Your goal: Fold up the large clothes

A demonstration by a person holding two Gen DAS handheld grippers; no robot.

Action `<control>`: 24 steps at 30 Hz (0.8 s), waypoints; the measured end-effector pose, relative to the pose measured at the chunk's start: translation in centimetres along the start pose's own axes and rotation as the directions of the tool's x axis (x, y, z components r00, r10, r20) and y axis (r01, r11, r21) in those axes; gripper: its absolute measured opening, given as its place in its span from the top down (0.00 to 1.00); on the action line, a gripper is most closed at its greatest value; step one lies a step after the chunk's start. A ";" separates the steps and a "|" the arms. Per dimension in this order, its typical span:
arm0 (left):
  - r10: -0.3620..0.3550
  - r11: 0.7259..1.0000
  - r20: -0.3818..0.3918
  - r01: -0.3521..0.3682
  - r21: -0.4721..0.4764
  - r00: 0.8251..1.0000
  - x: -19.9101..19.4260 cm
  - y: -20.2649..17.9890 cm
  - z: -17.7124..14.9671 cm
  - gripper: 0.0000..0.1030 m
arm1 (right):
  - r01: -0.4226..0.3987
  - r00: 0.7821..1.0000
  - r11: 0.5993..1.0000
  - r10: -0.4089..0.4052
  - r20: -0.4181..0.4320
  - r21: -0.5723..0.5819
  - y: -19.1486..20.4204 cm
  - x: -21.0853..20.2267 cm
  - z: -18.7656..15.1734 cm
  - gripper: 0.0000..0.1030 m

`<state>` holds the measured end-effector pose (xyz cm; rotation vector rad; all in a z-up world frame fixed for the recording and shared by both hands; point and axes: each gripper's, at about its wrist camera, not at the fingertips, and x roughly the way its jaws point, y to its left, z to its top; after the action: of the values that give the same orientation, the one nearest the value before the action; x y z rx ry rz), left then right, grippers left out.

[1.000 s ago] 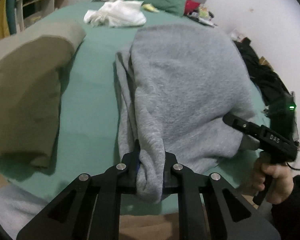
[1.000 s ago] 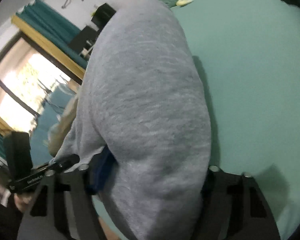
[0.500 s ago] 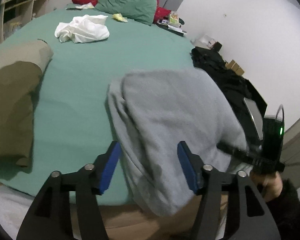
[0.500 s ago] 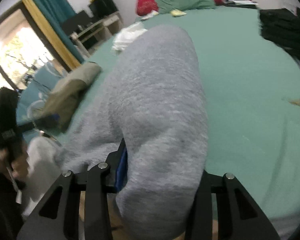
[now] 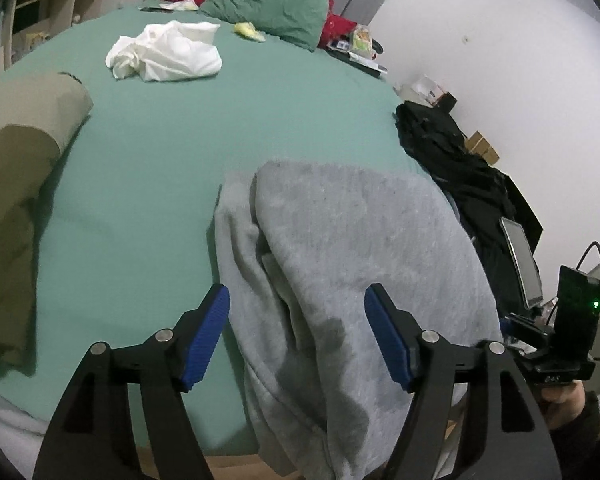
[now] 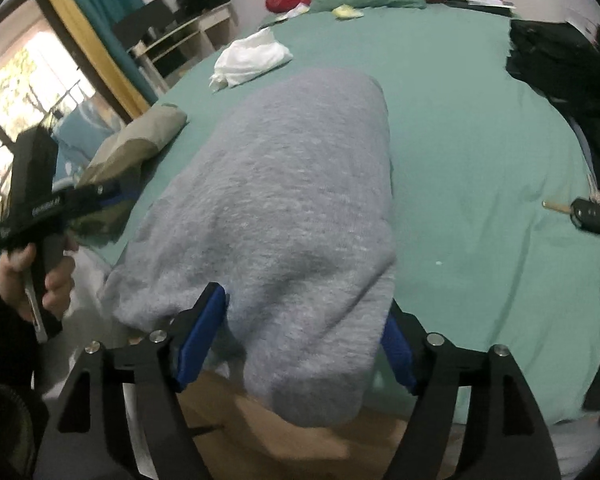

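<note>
While you are holding both tongs released, the left gripper (image 5: pixel 296 336) and right gripper (image 6: pixel 302 344), freshly widened, are leaving the grey garment (image 5: pixel 352 264) lying folded at the bed (image 5: pixel 148 184) edge. Only your right view is showing keys (image 6: pixel 584 212).

Dim, soft indoor light; daylight glares through the window (image 6: pixel 24 92) at far left. Both views bulge with fisheye distortion, corners black. Right edge blurs slightly; shadows faint.
</note>
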<state>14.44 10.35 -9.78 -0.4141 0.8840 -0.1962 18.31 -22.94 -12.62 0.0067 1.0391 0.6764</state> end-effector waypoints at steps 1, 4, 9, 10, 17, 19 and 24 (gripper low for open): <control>0.000 1.000 0.007 0.000 -0.002 1.000 -0.1 0.1 0.3 0.29 | 0.000 1.000 1.000 0.000 -0.005 -0.009 -0.1 -0.2 0.1 0.23; 0.006 1.000 0.017 -0.006 -0.003 1.000 -0.3 0.3 0.8 0.29 | 0.005 0.999 0.998 -0.003 0.032 -0.058 -0.5 -2.4 0.0 0.05; 0.011 1.000 0.018 -0.010 -0.020 1.000 0.3 0.9 1.3 0.28 | 0.062 0.991 0.997 -0.056 0.125 -0.048 -2.8 -4.3 3.4 0.03; 0.008 1.000 0.016 -0.008 -0.024 1.000 0.4 0.9 1.4 0.28 | 0.092 0.988 0.995 -0.088 0.127 -0.029 -3.6 -3.7 4.4 0.03; 0.038 0.998 -0.019 -0.039 -0.048 0.999 2.5 2.4 1.6 0.27 | 0.044 0.998 0.999 -0.044 -0.034 -0.024 -5.6 8.5 7.6 0.02; 0.065 0.996 -0.030 -0.067 -0.066 0.997 3.4 3.1 1.3 0.27 | -0.062 0.998 0.997 0.063 -0.009 0.039 -6.3 11.0 7.1 0.02; -0.001 0.995 -0.049 -0.004 -0.098 0.999 4.7 3.3 1.1 0.24 | 0.062 0.998 0.994 -0.059 0.036 -0.087 -3.5 10.2 7.6 0.02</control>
<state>18.21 12.03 -13.86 -0.5014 0.9449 -0.1631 29.49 -18.11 -17.79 -0.0897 0.9733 0.6646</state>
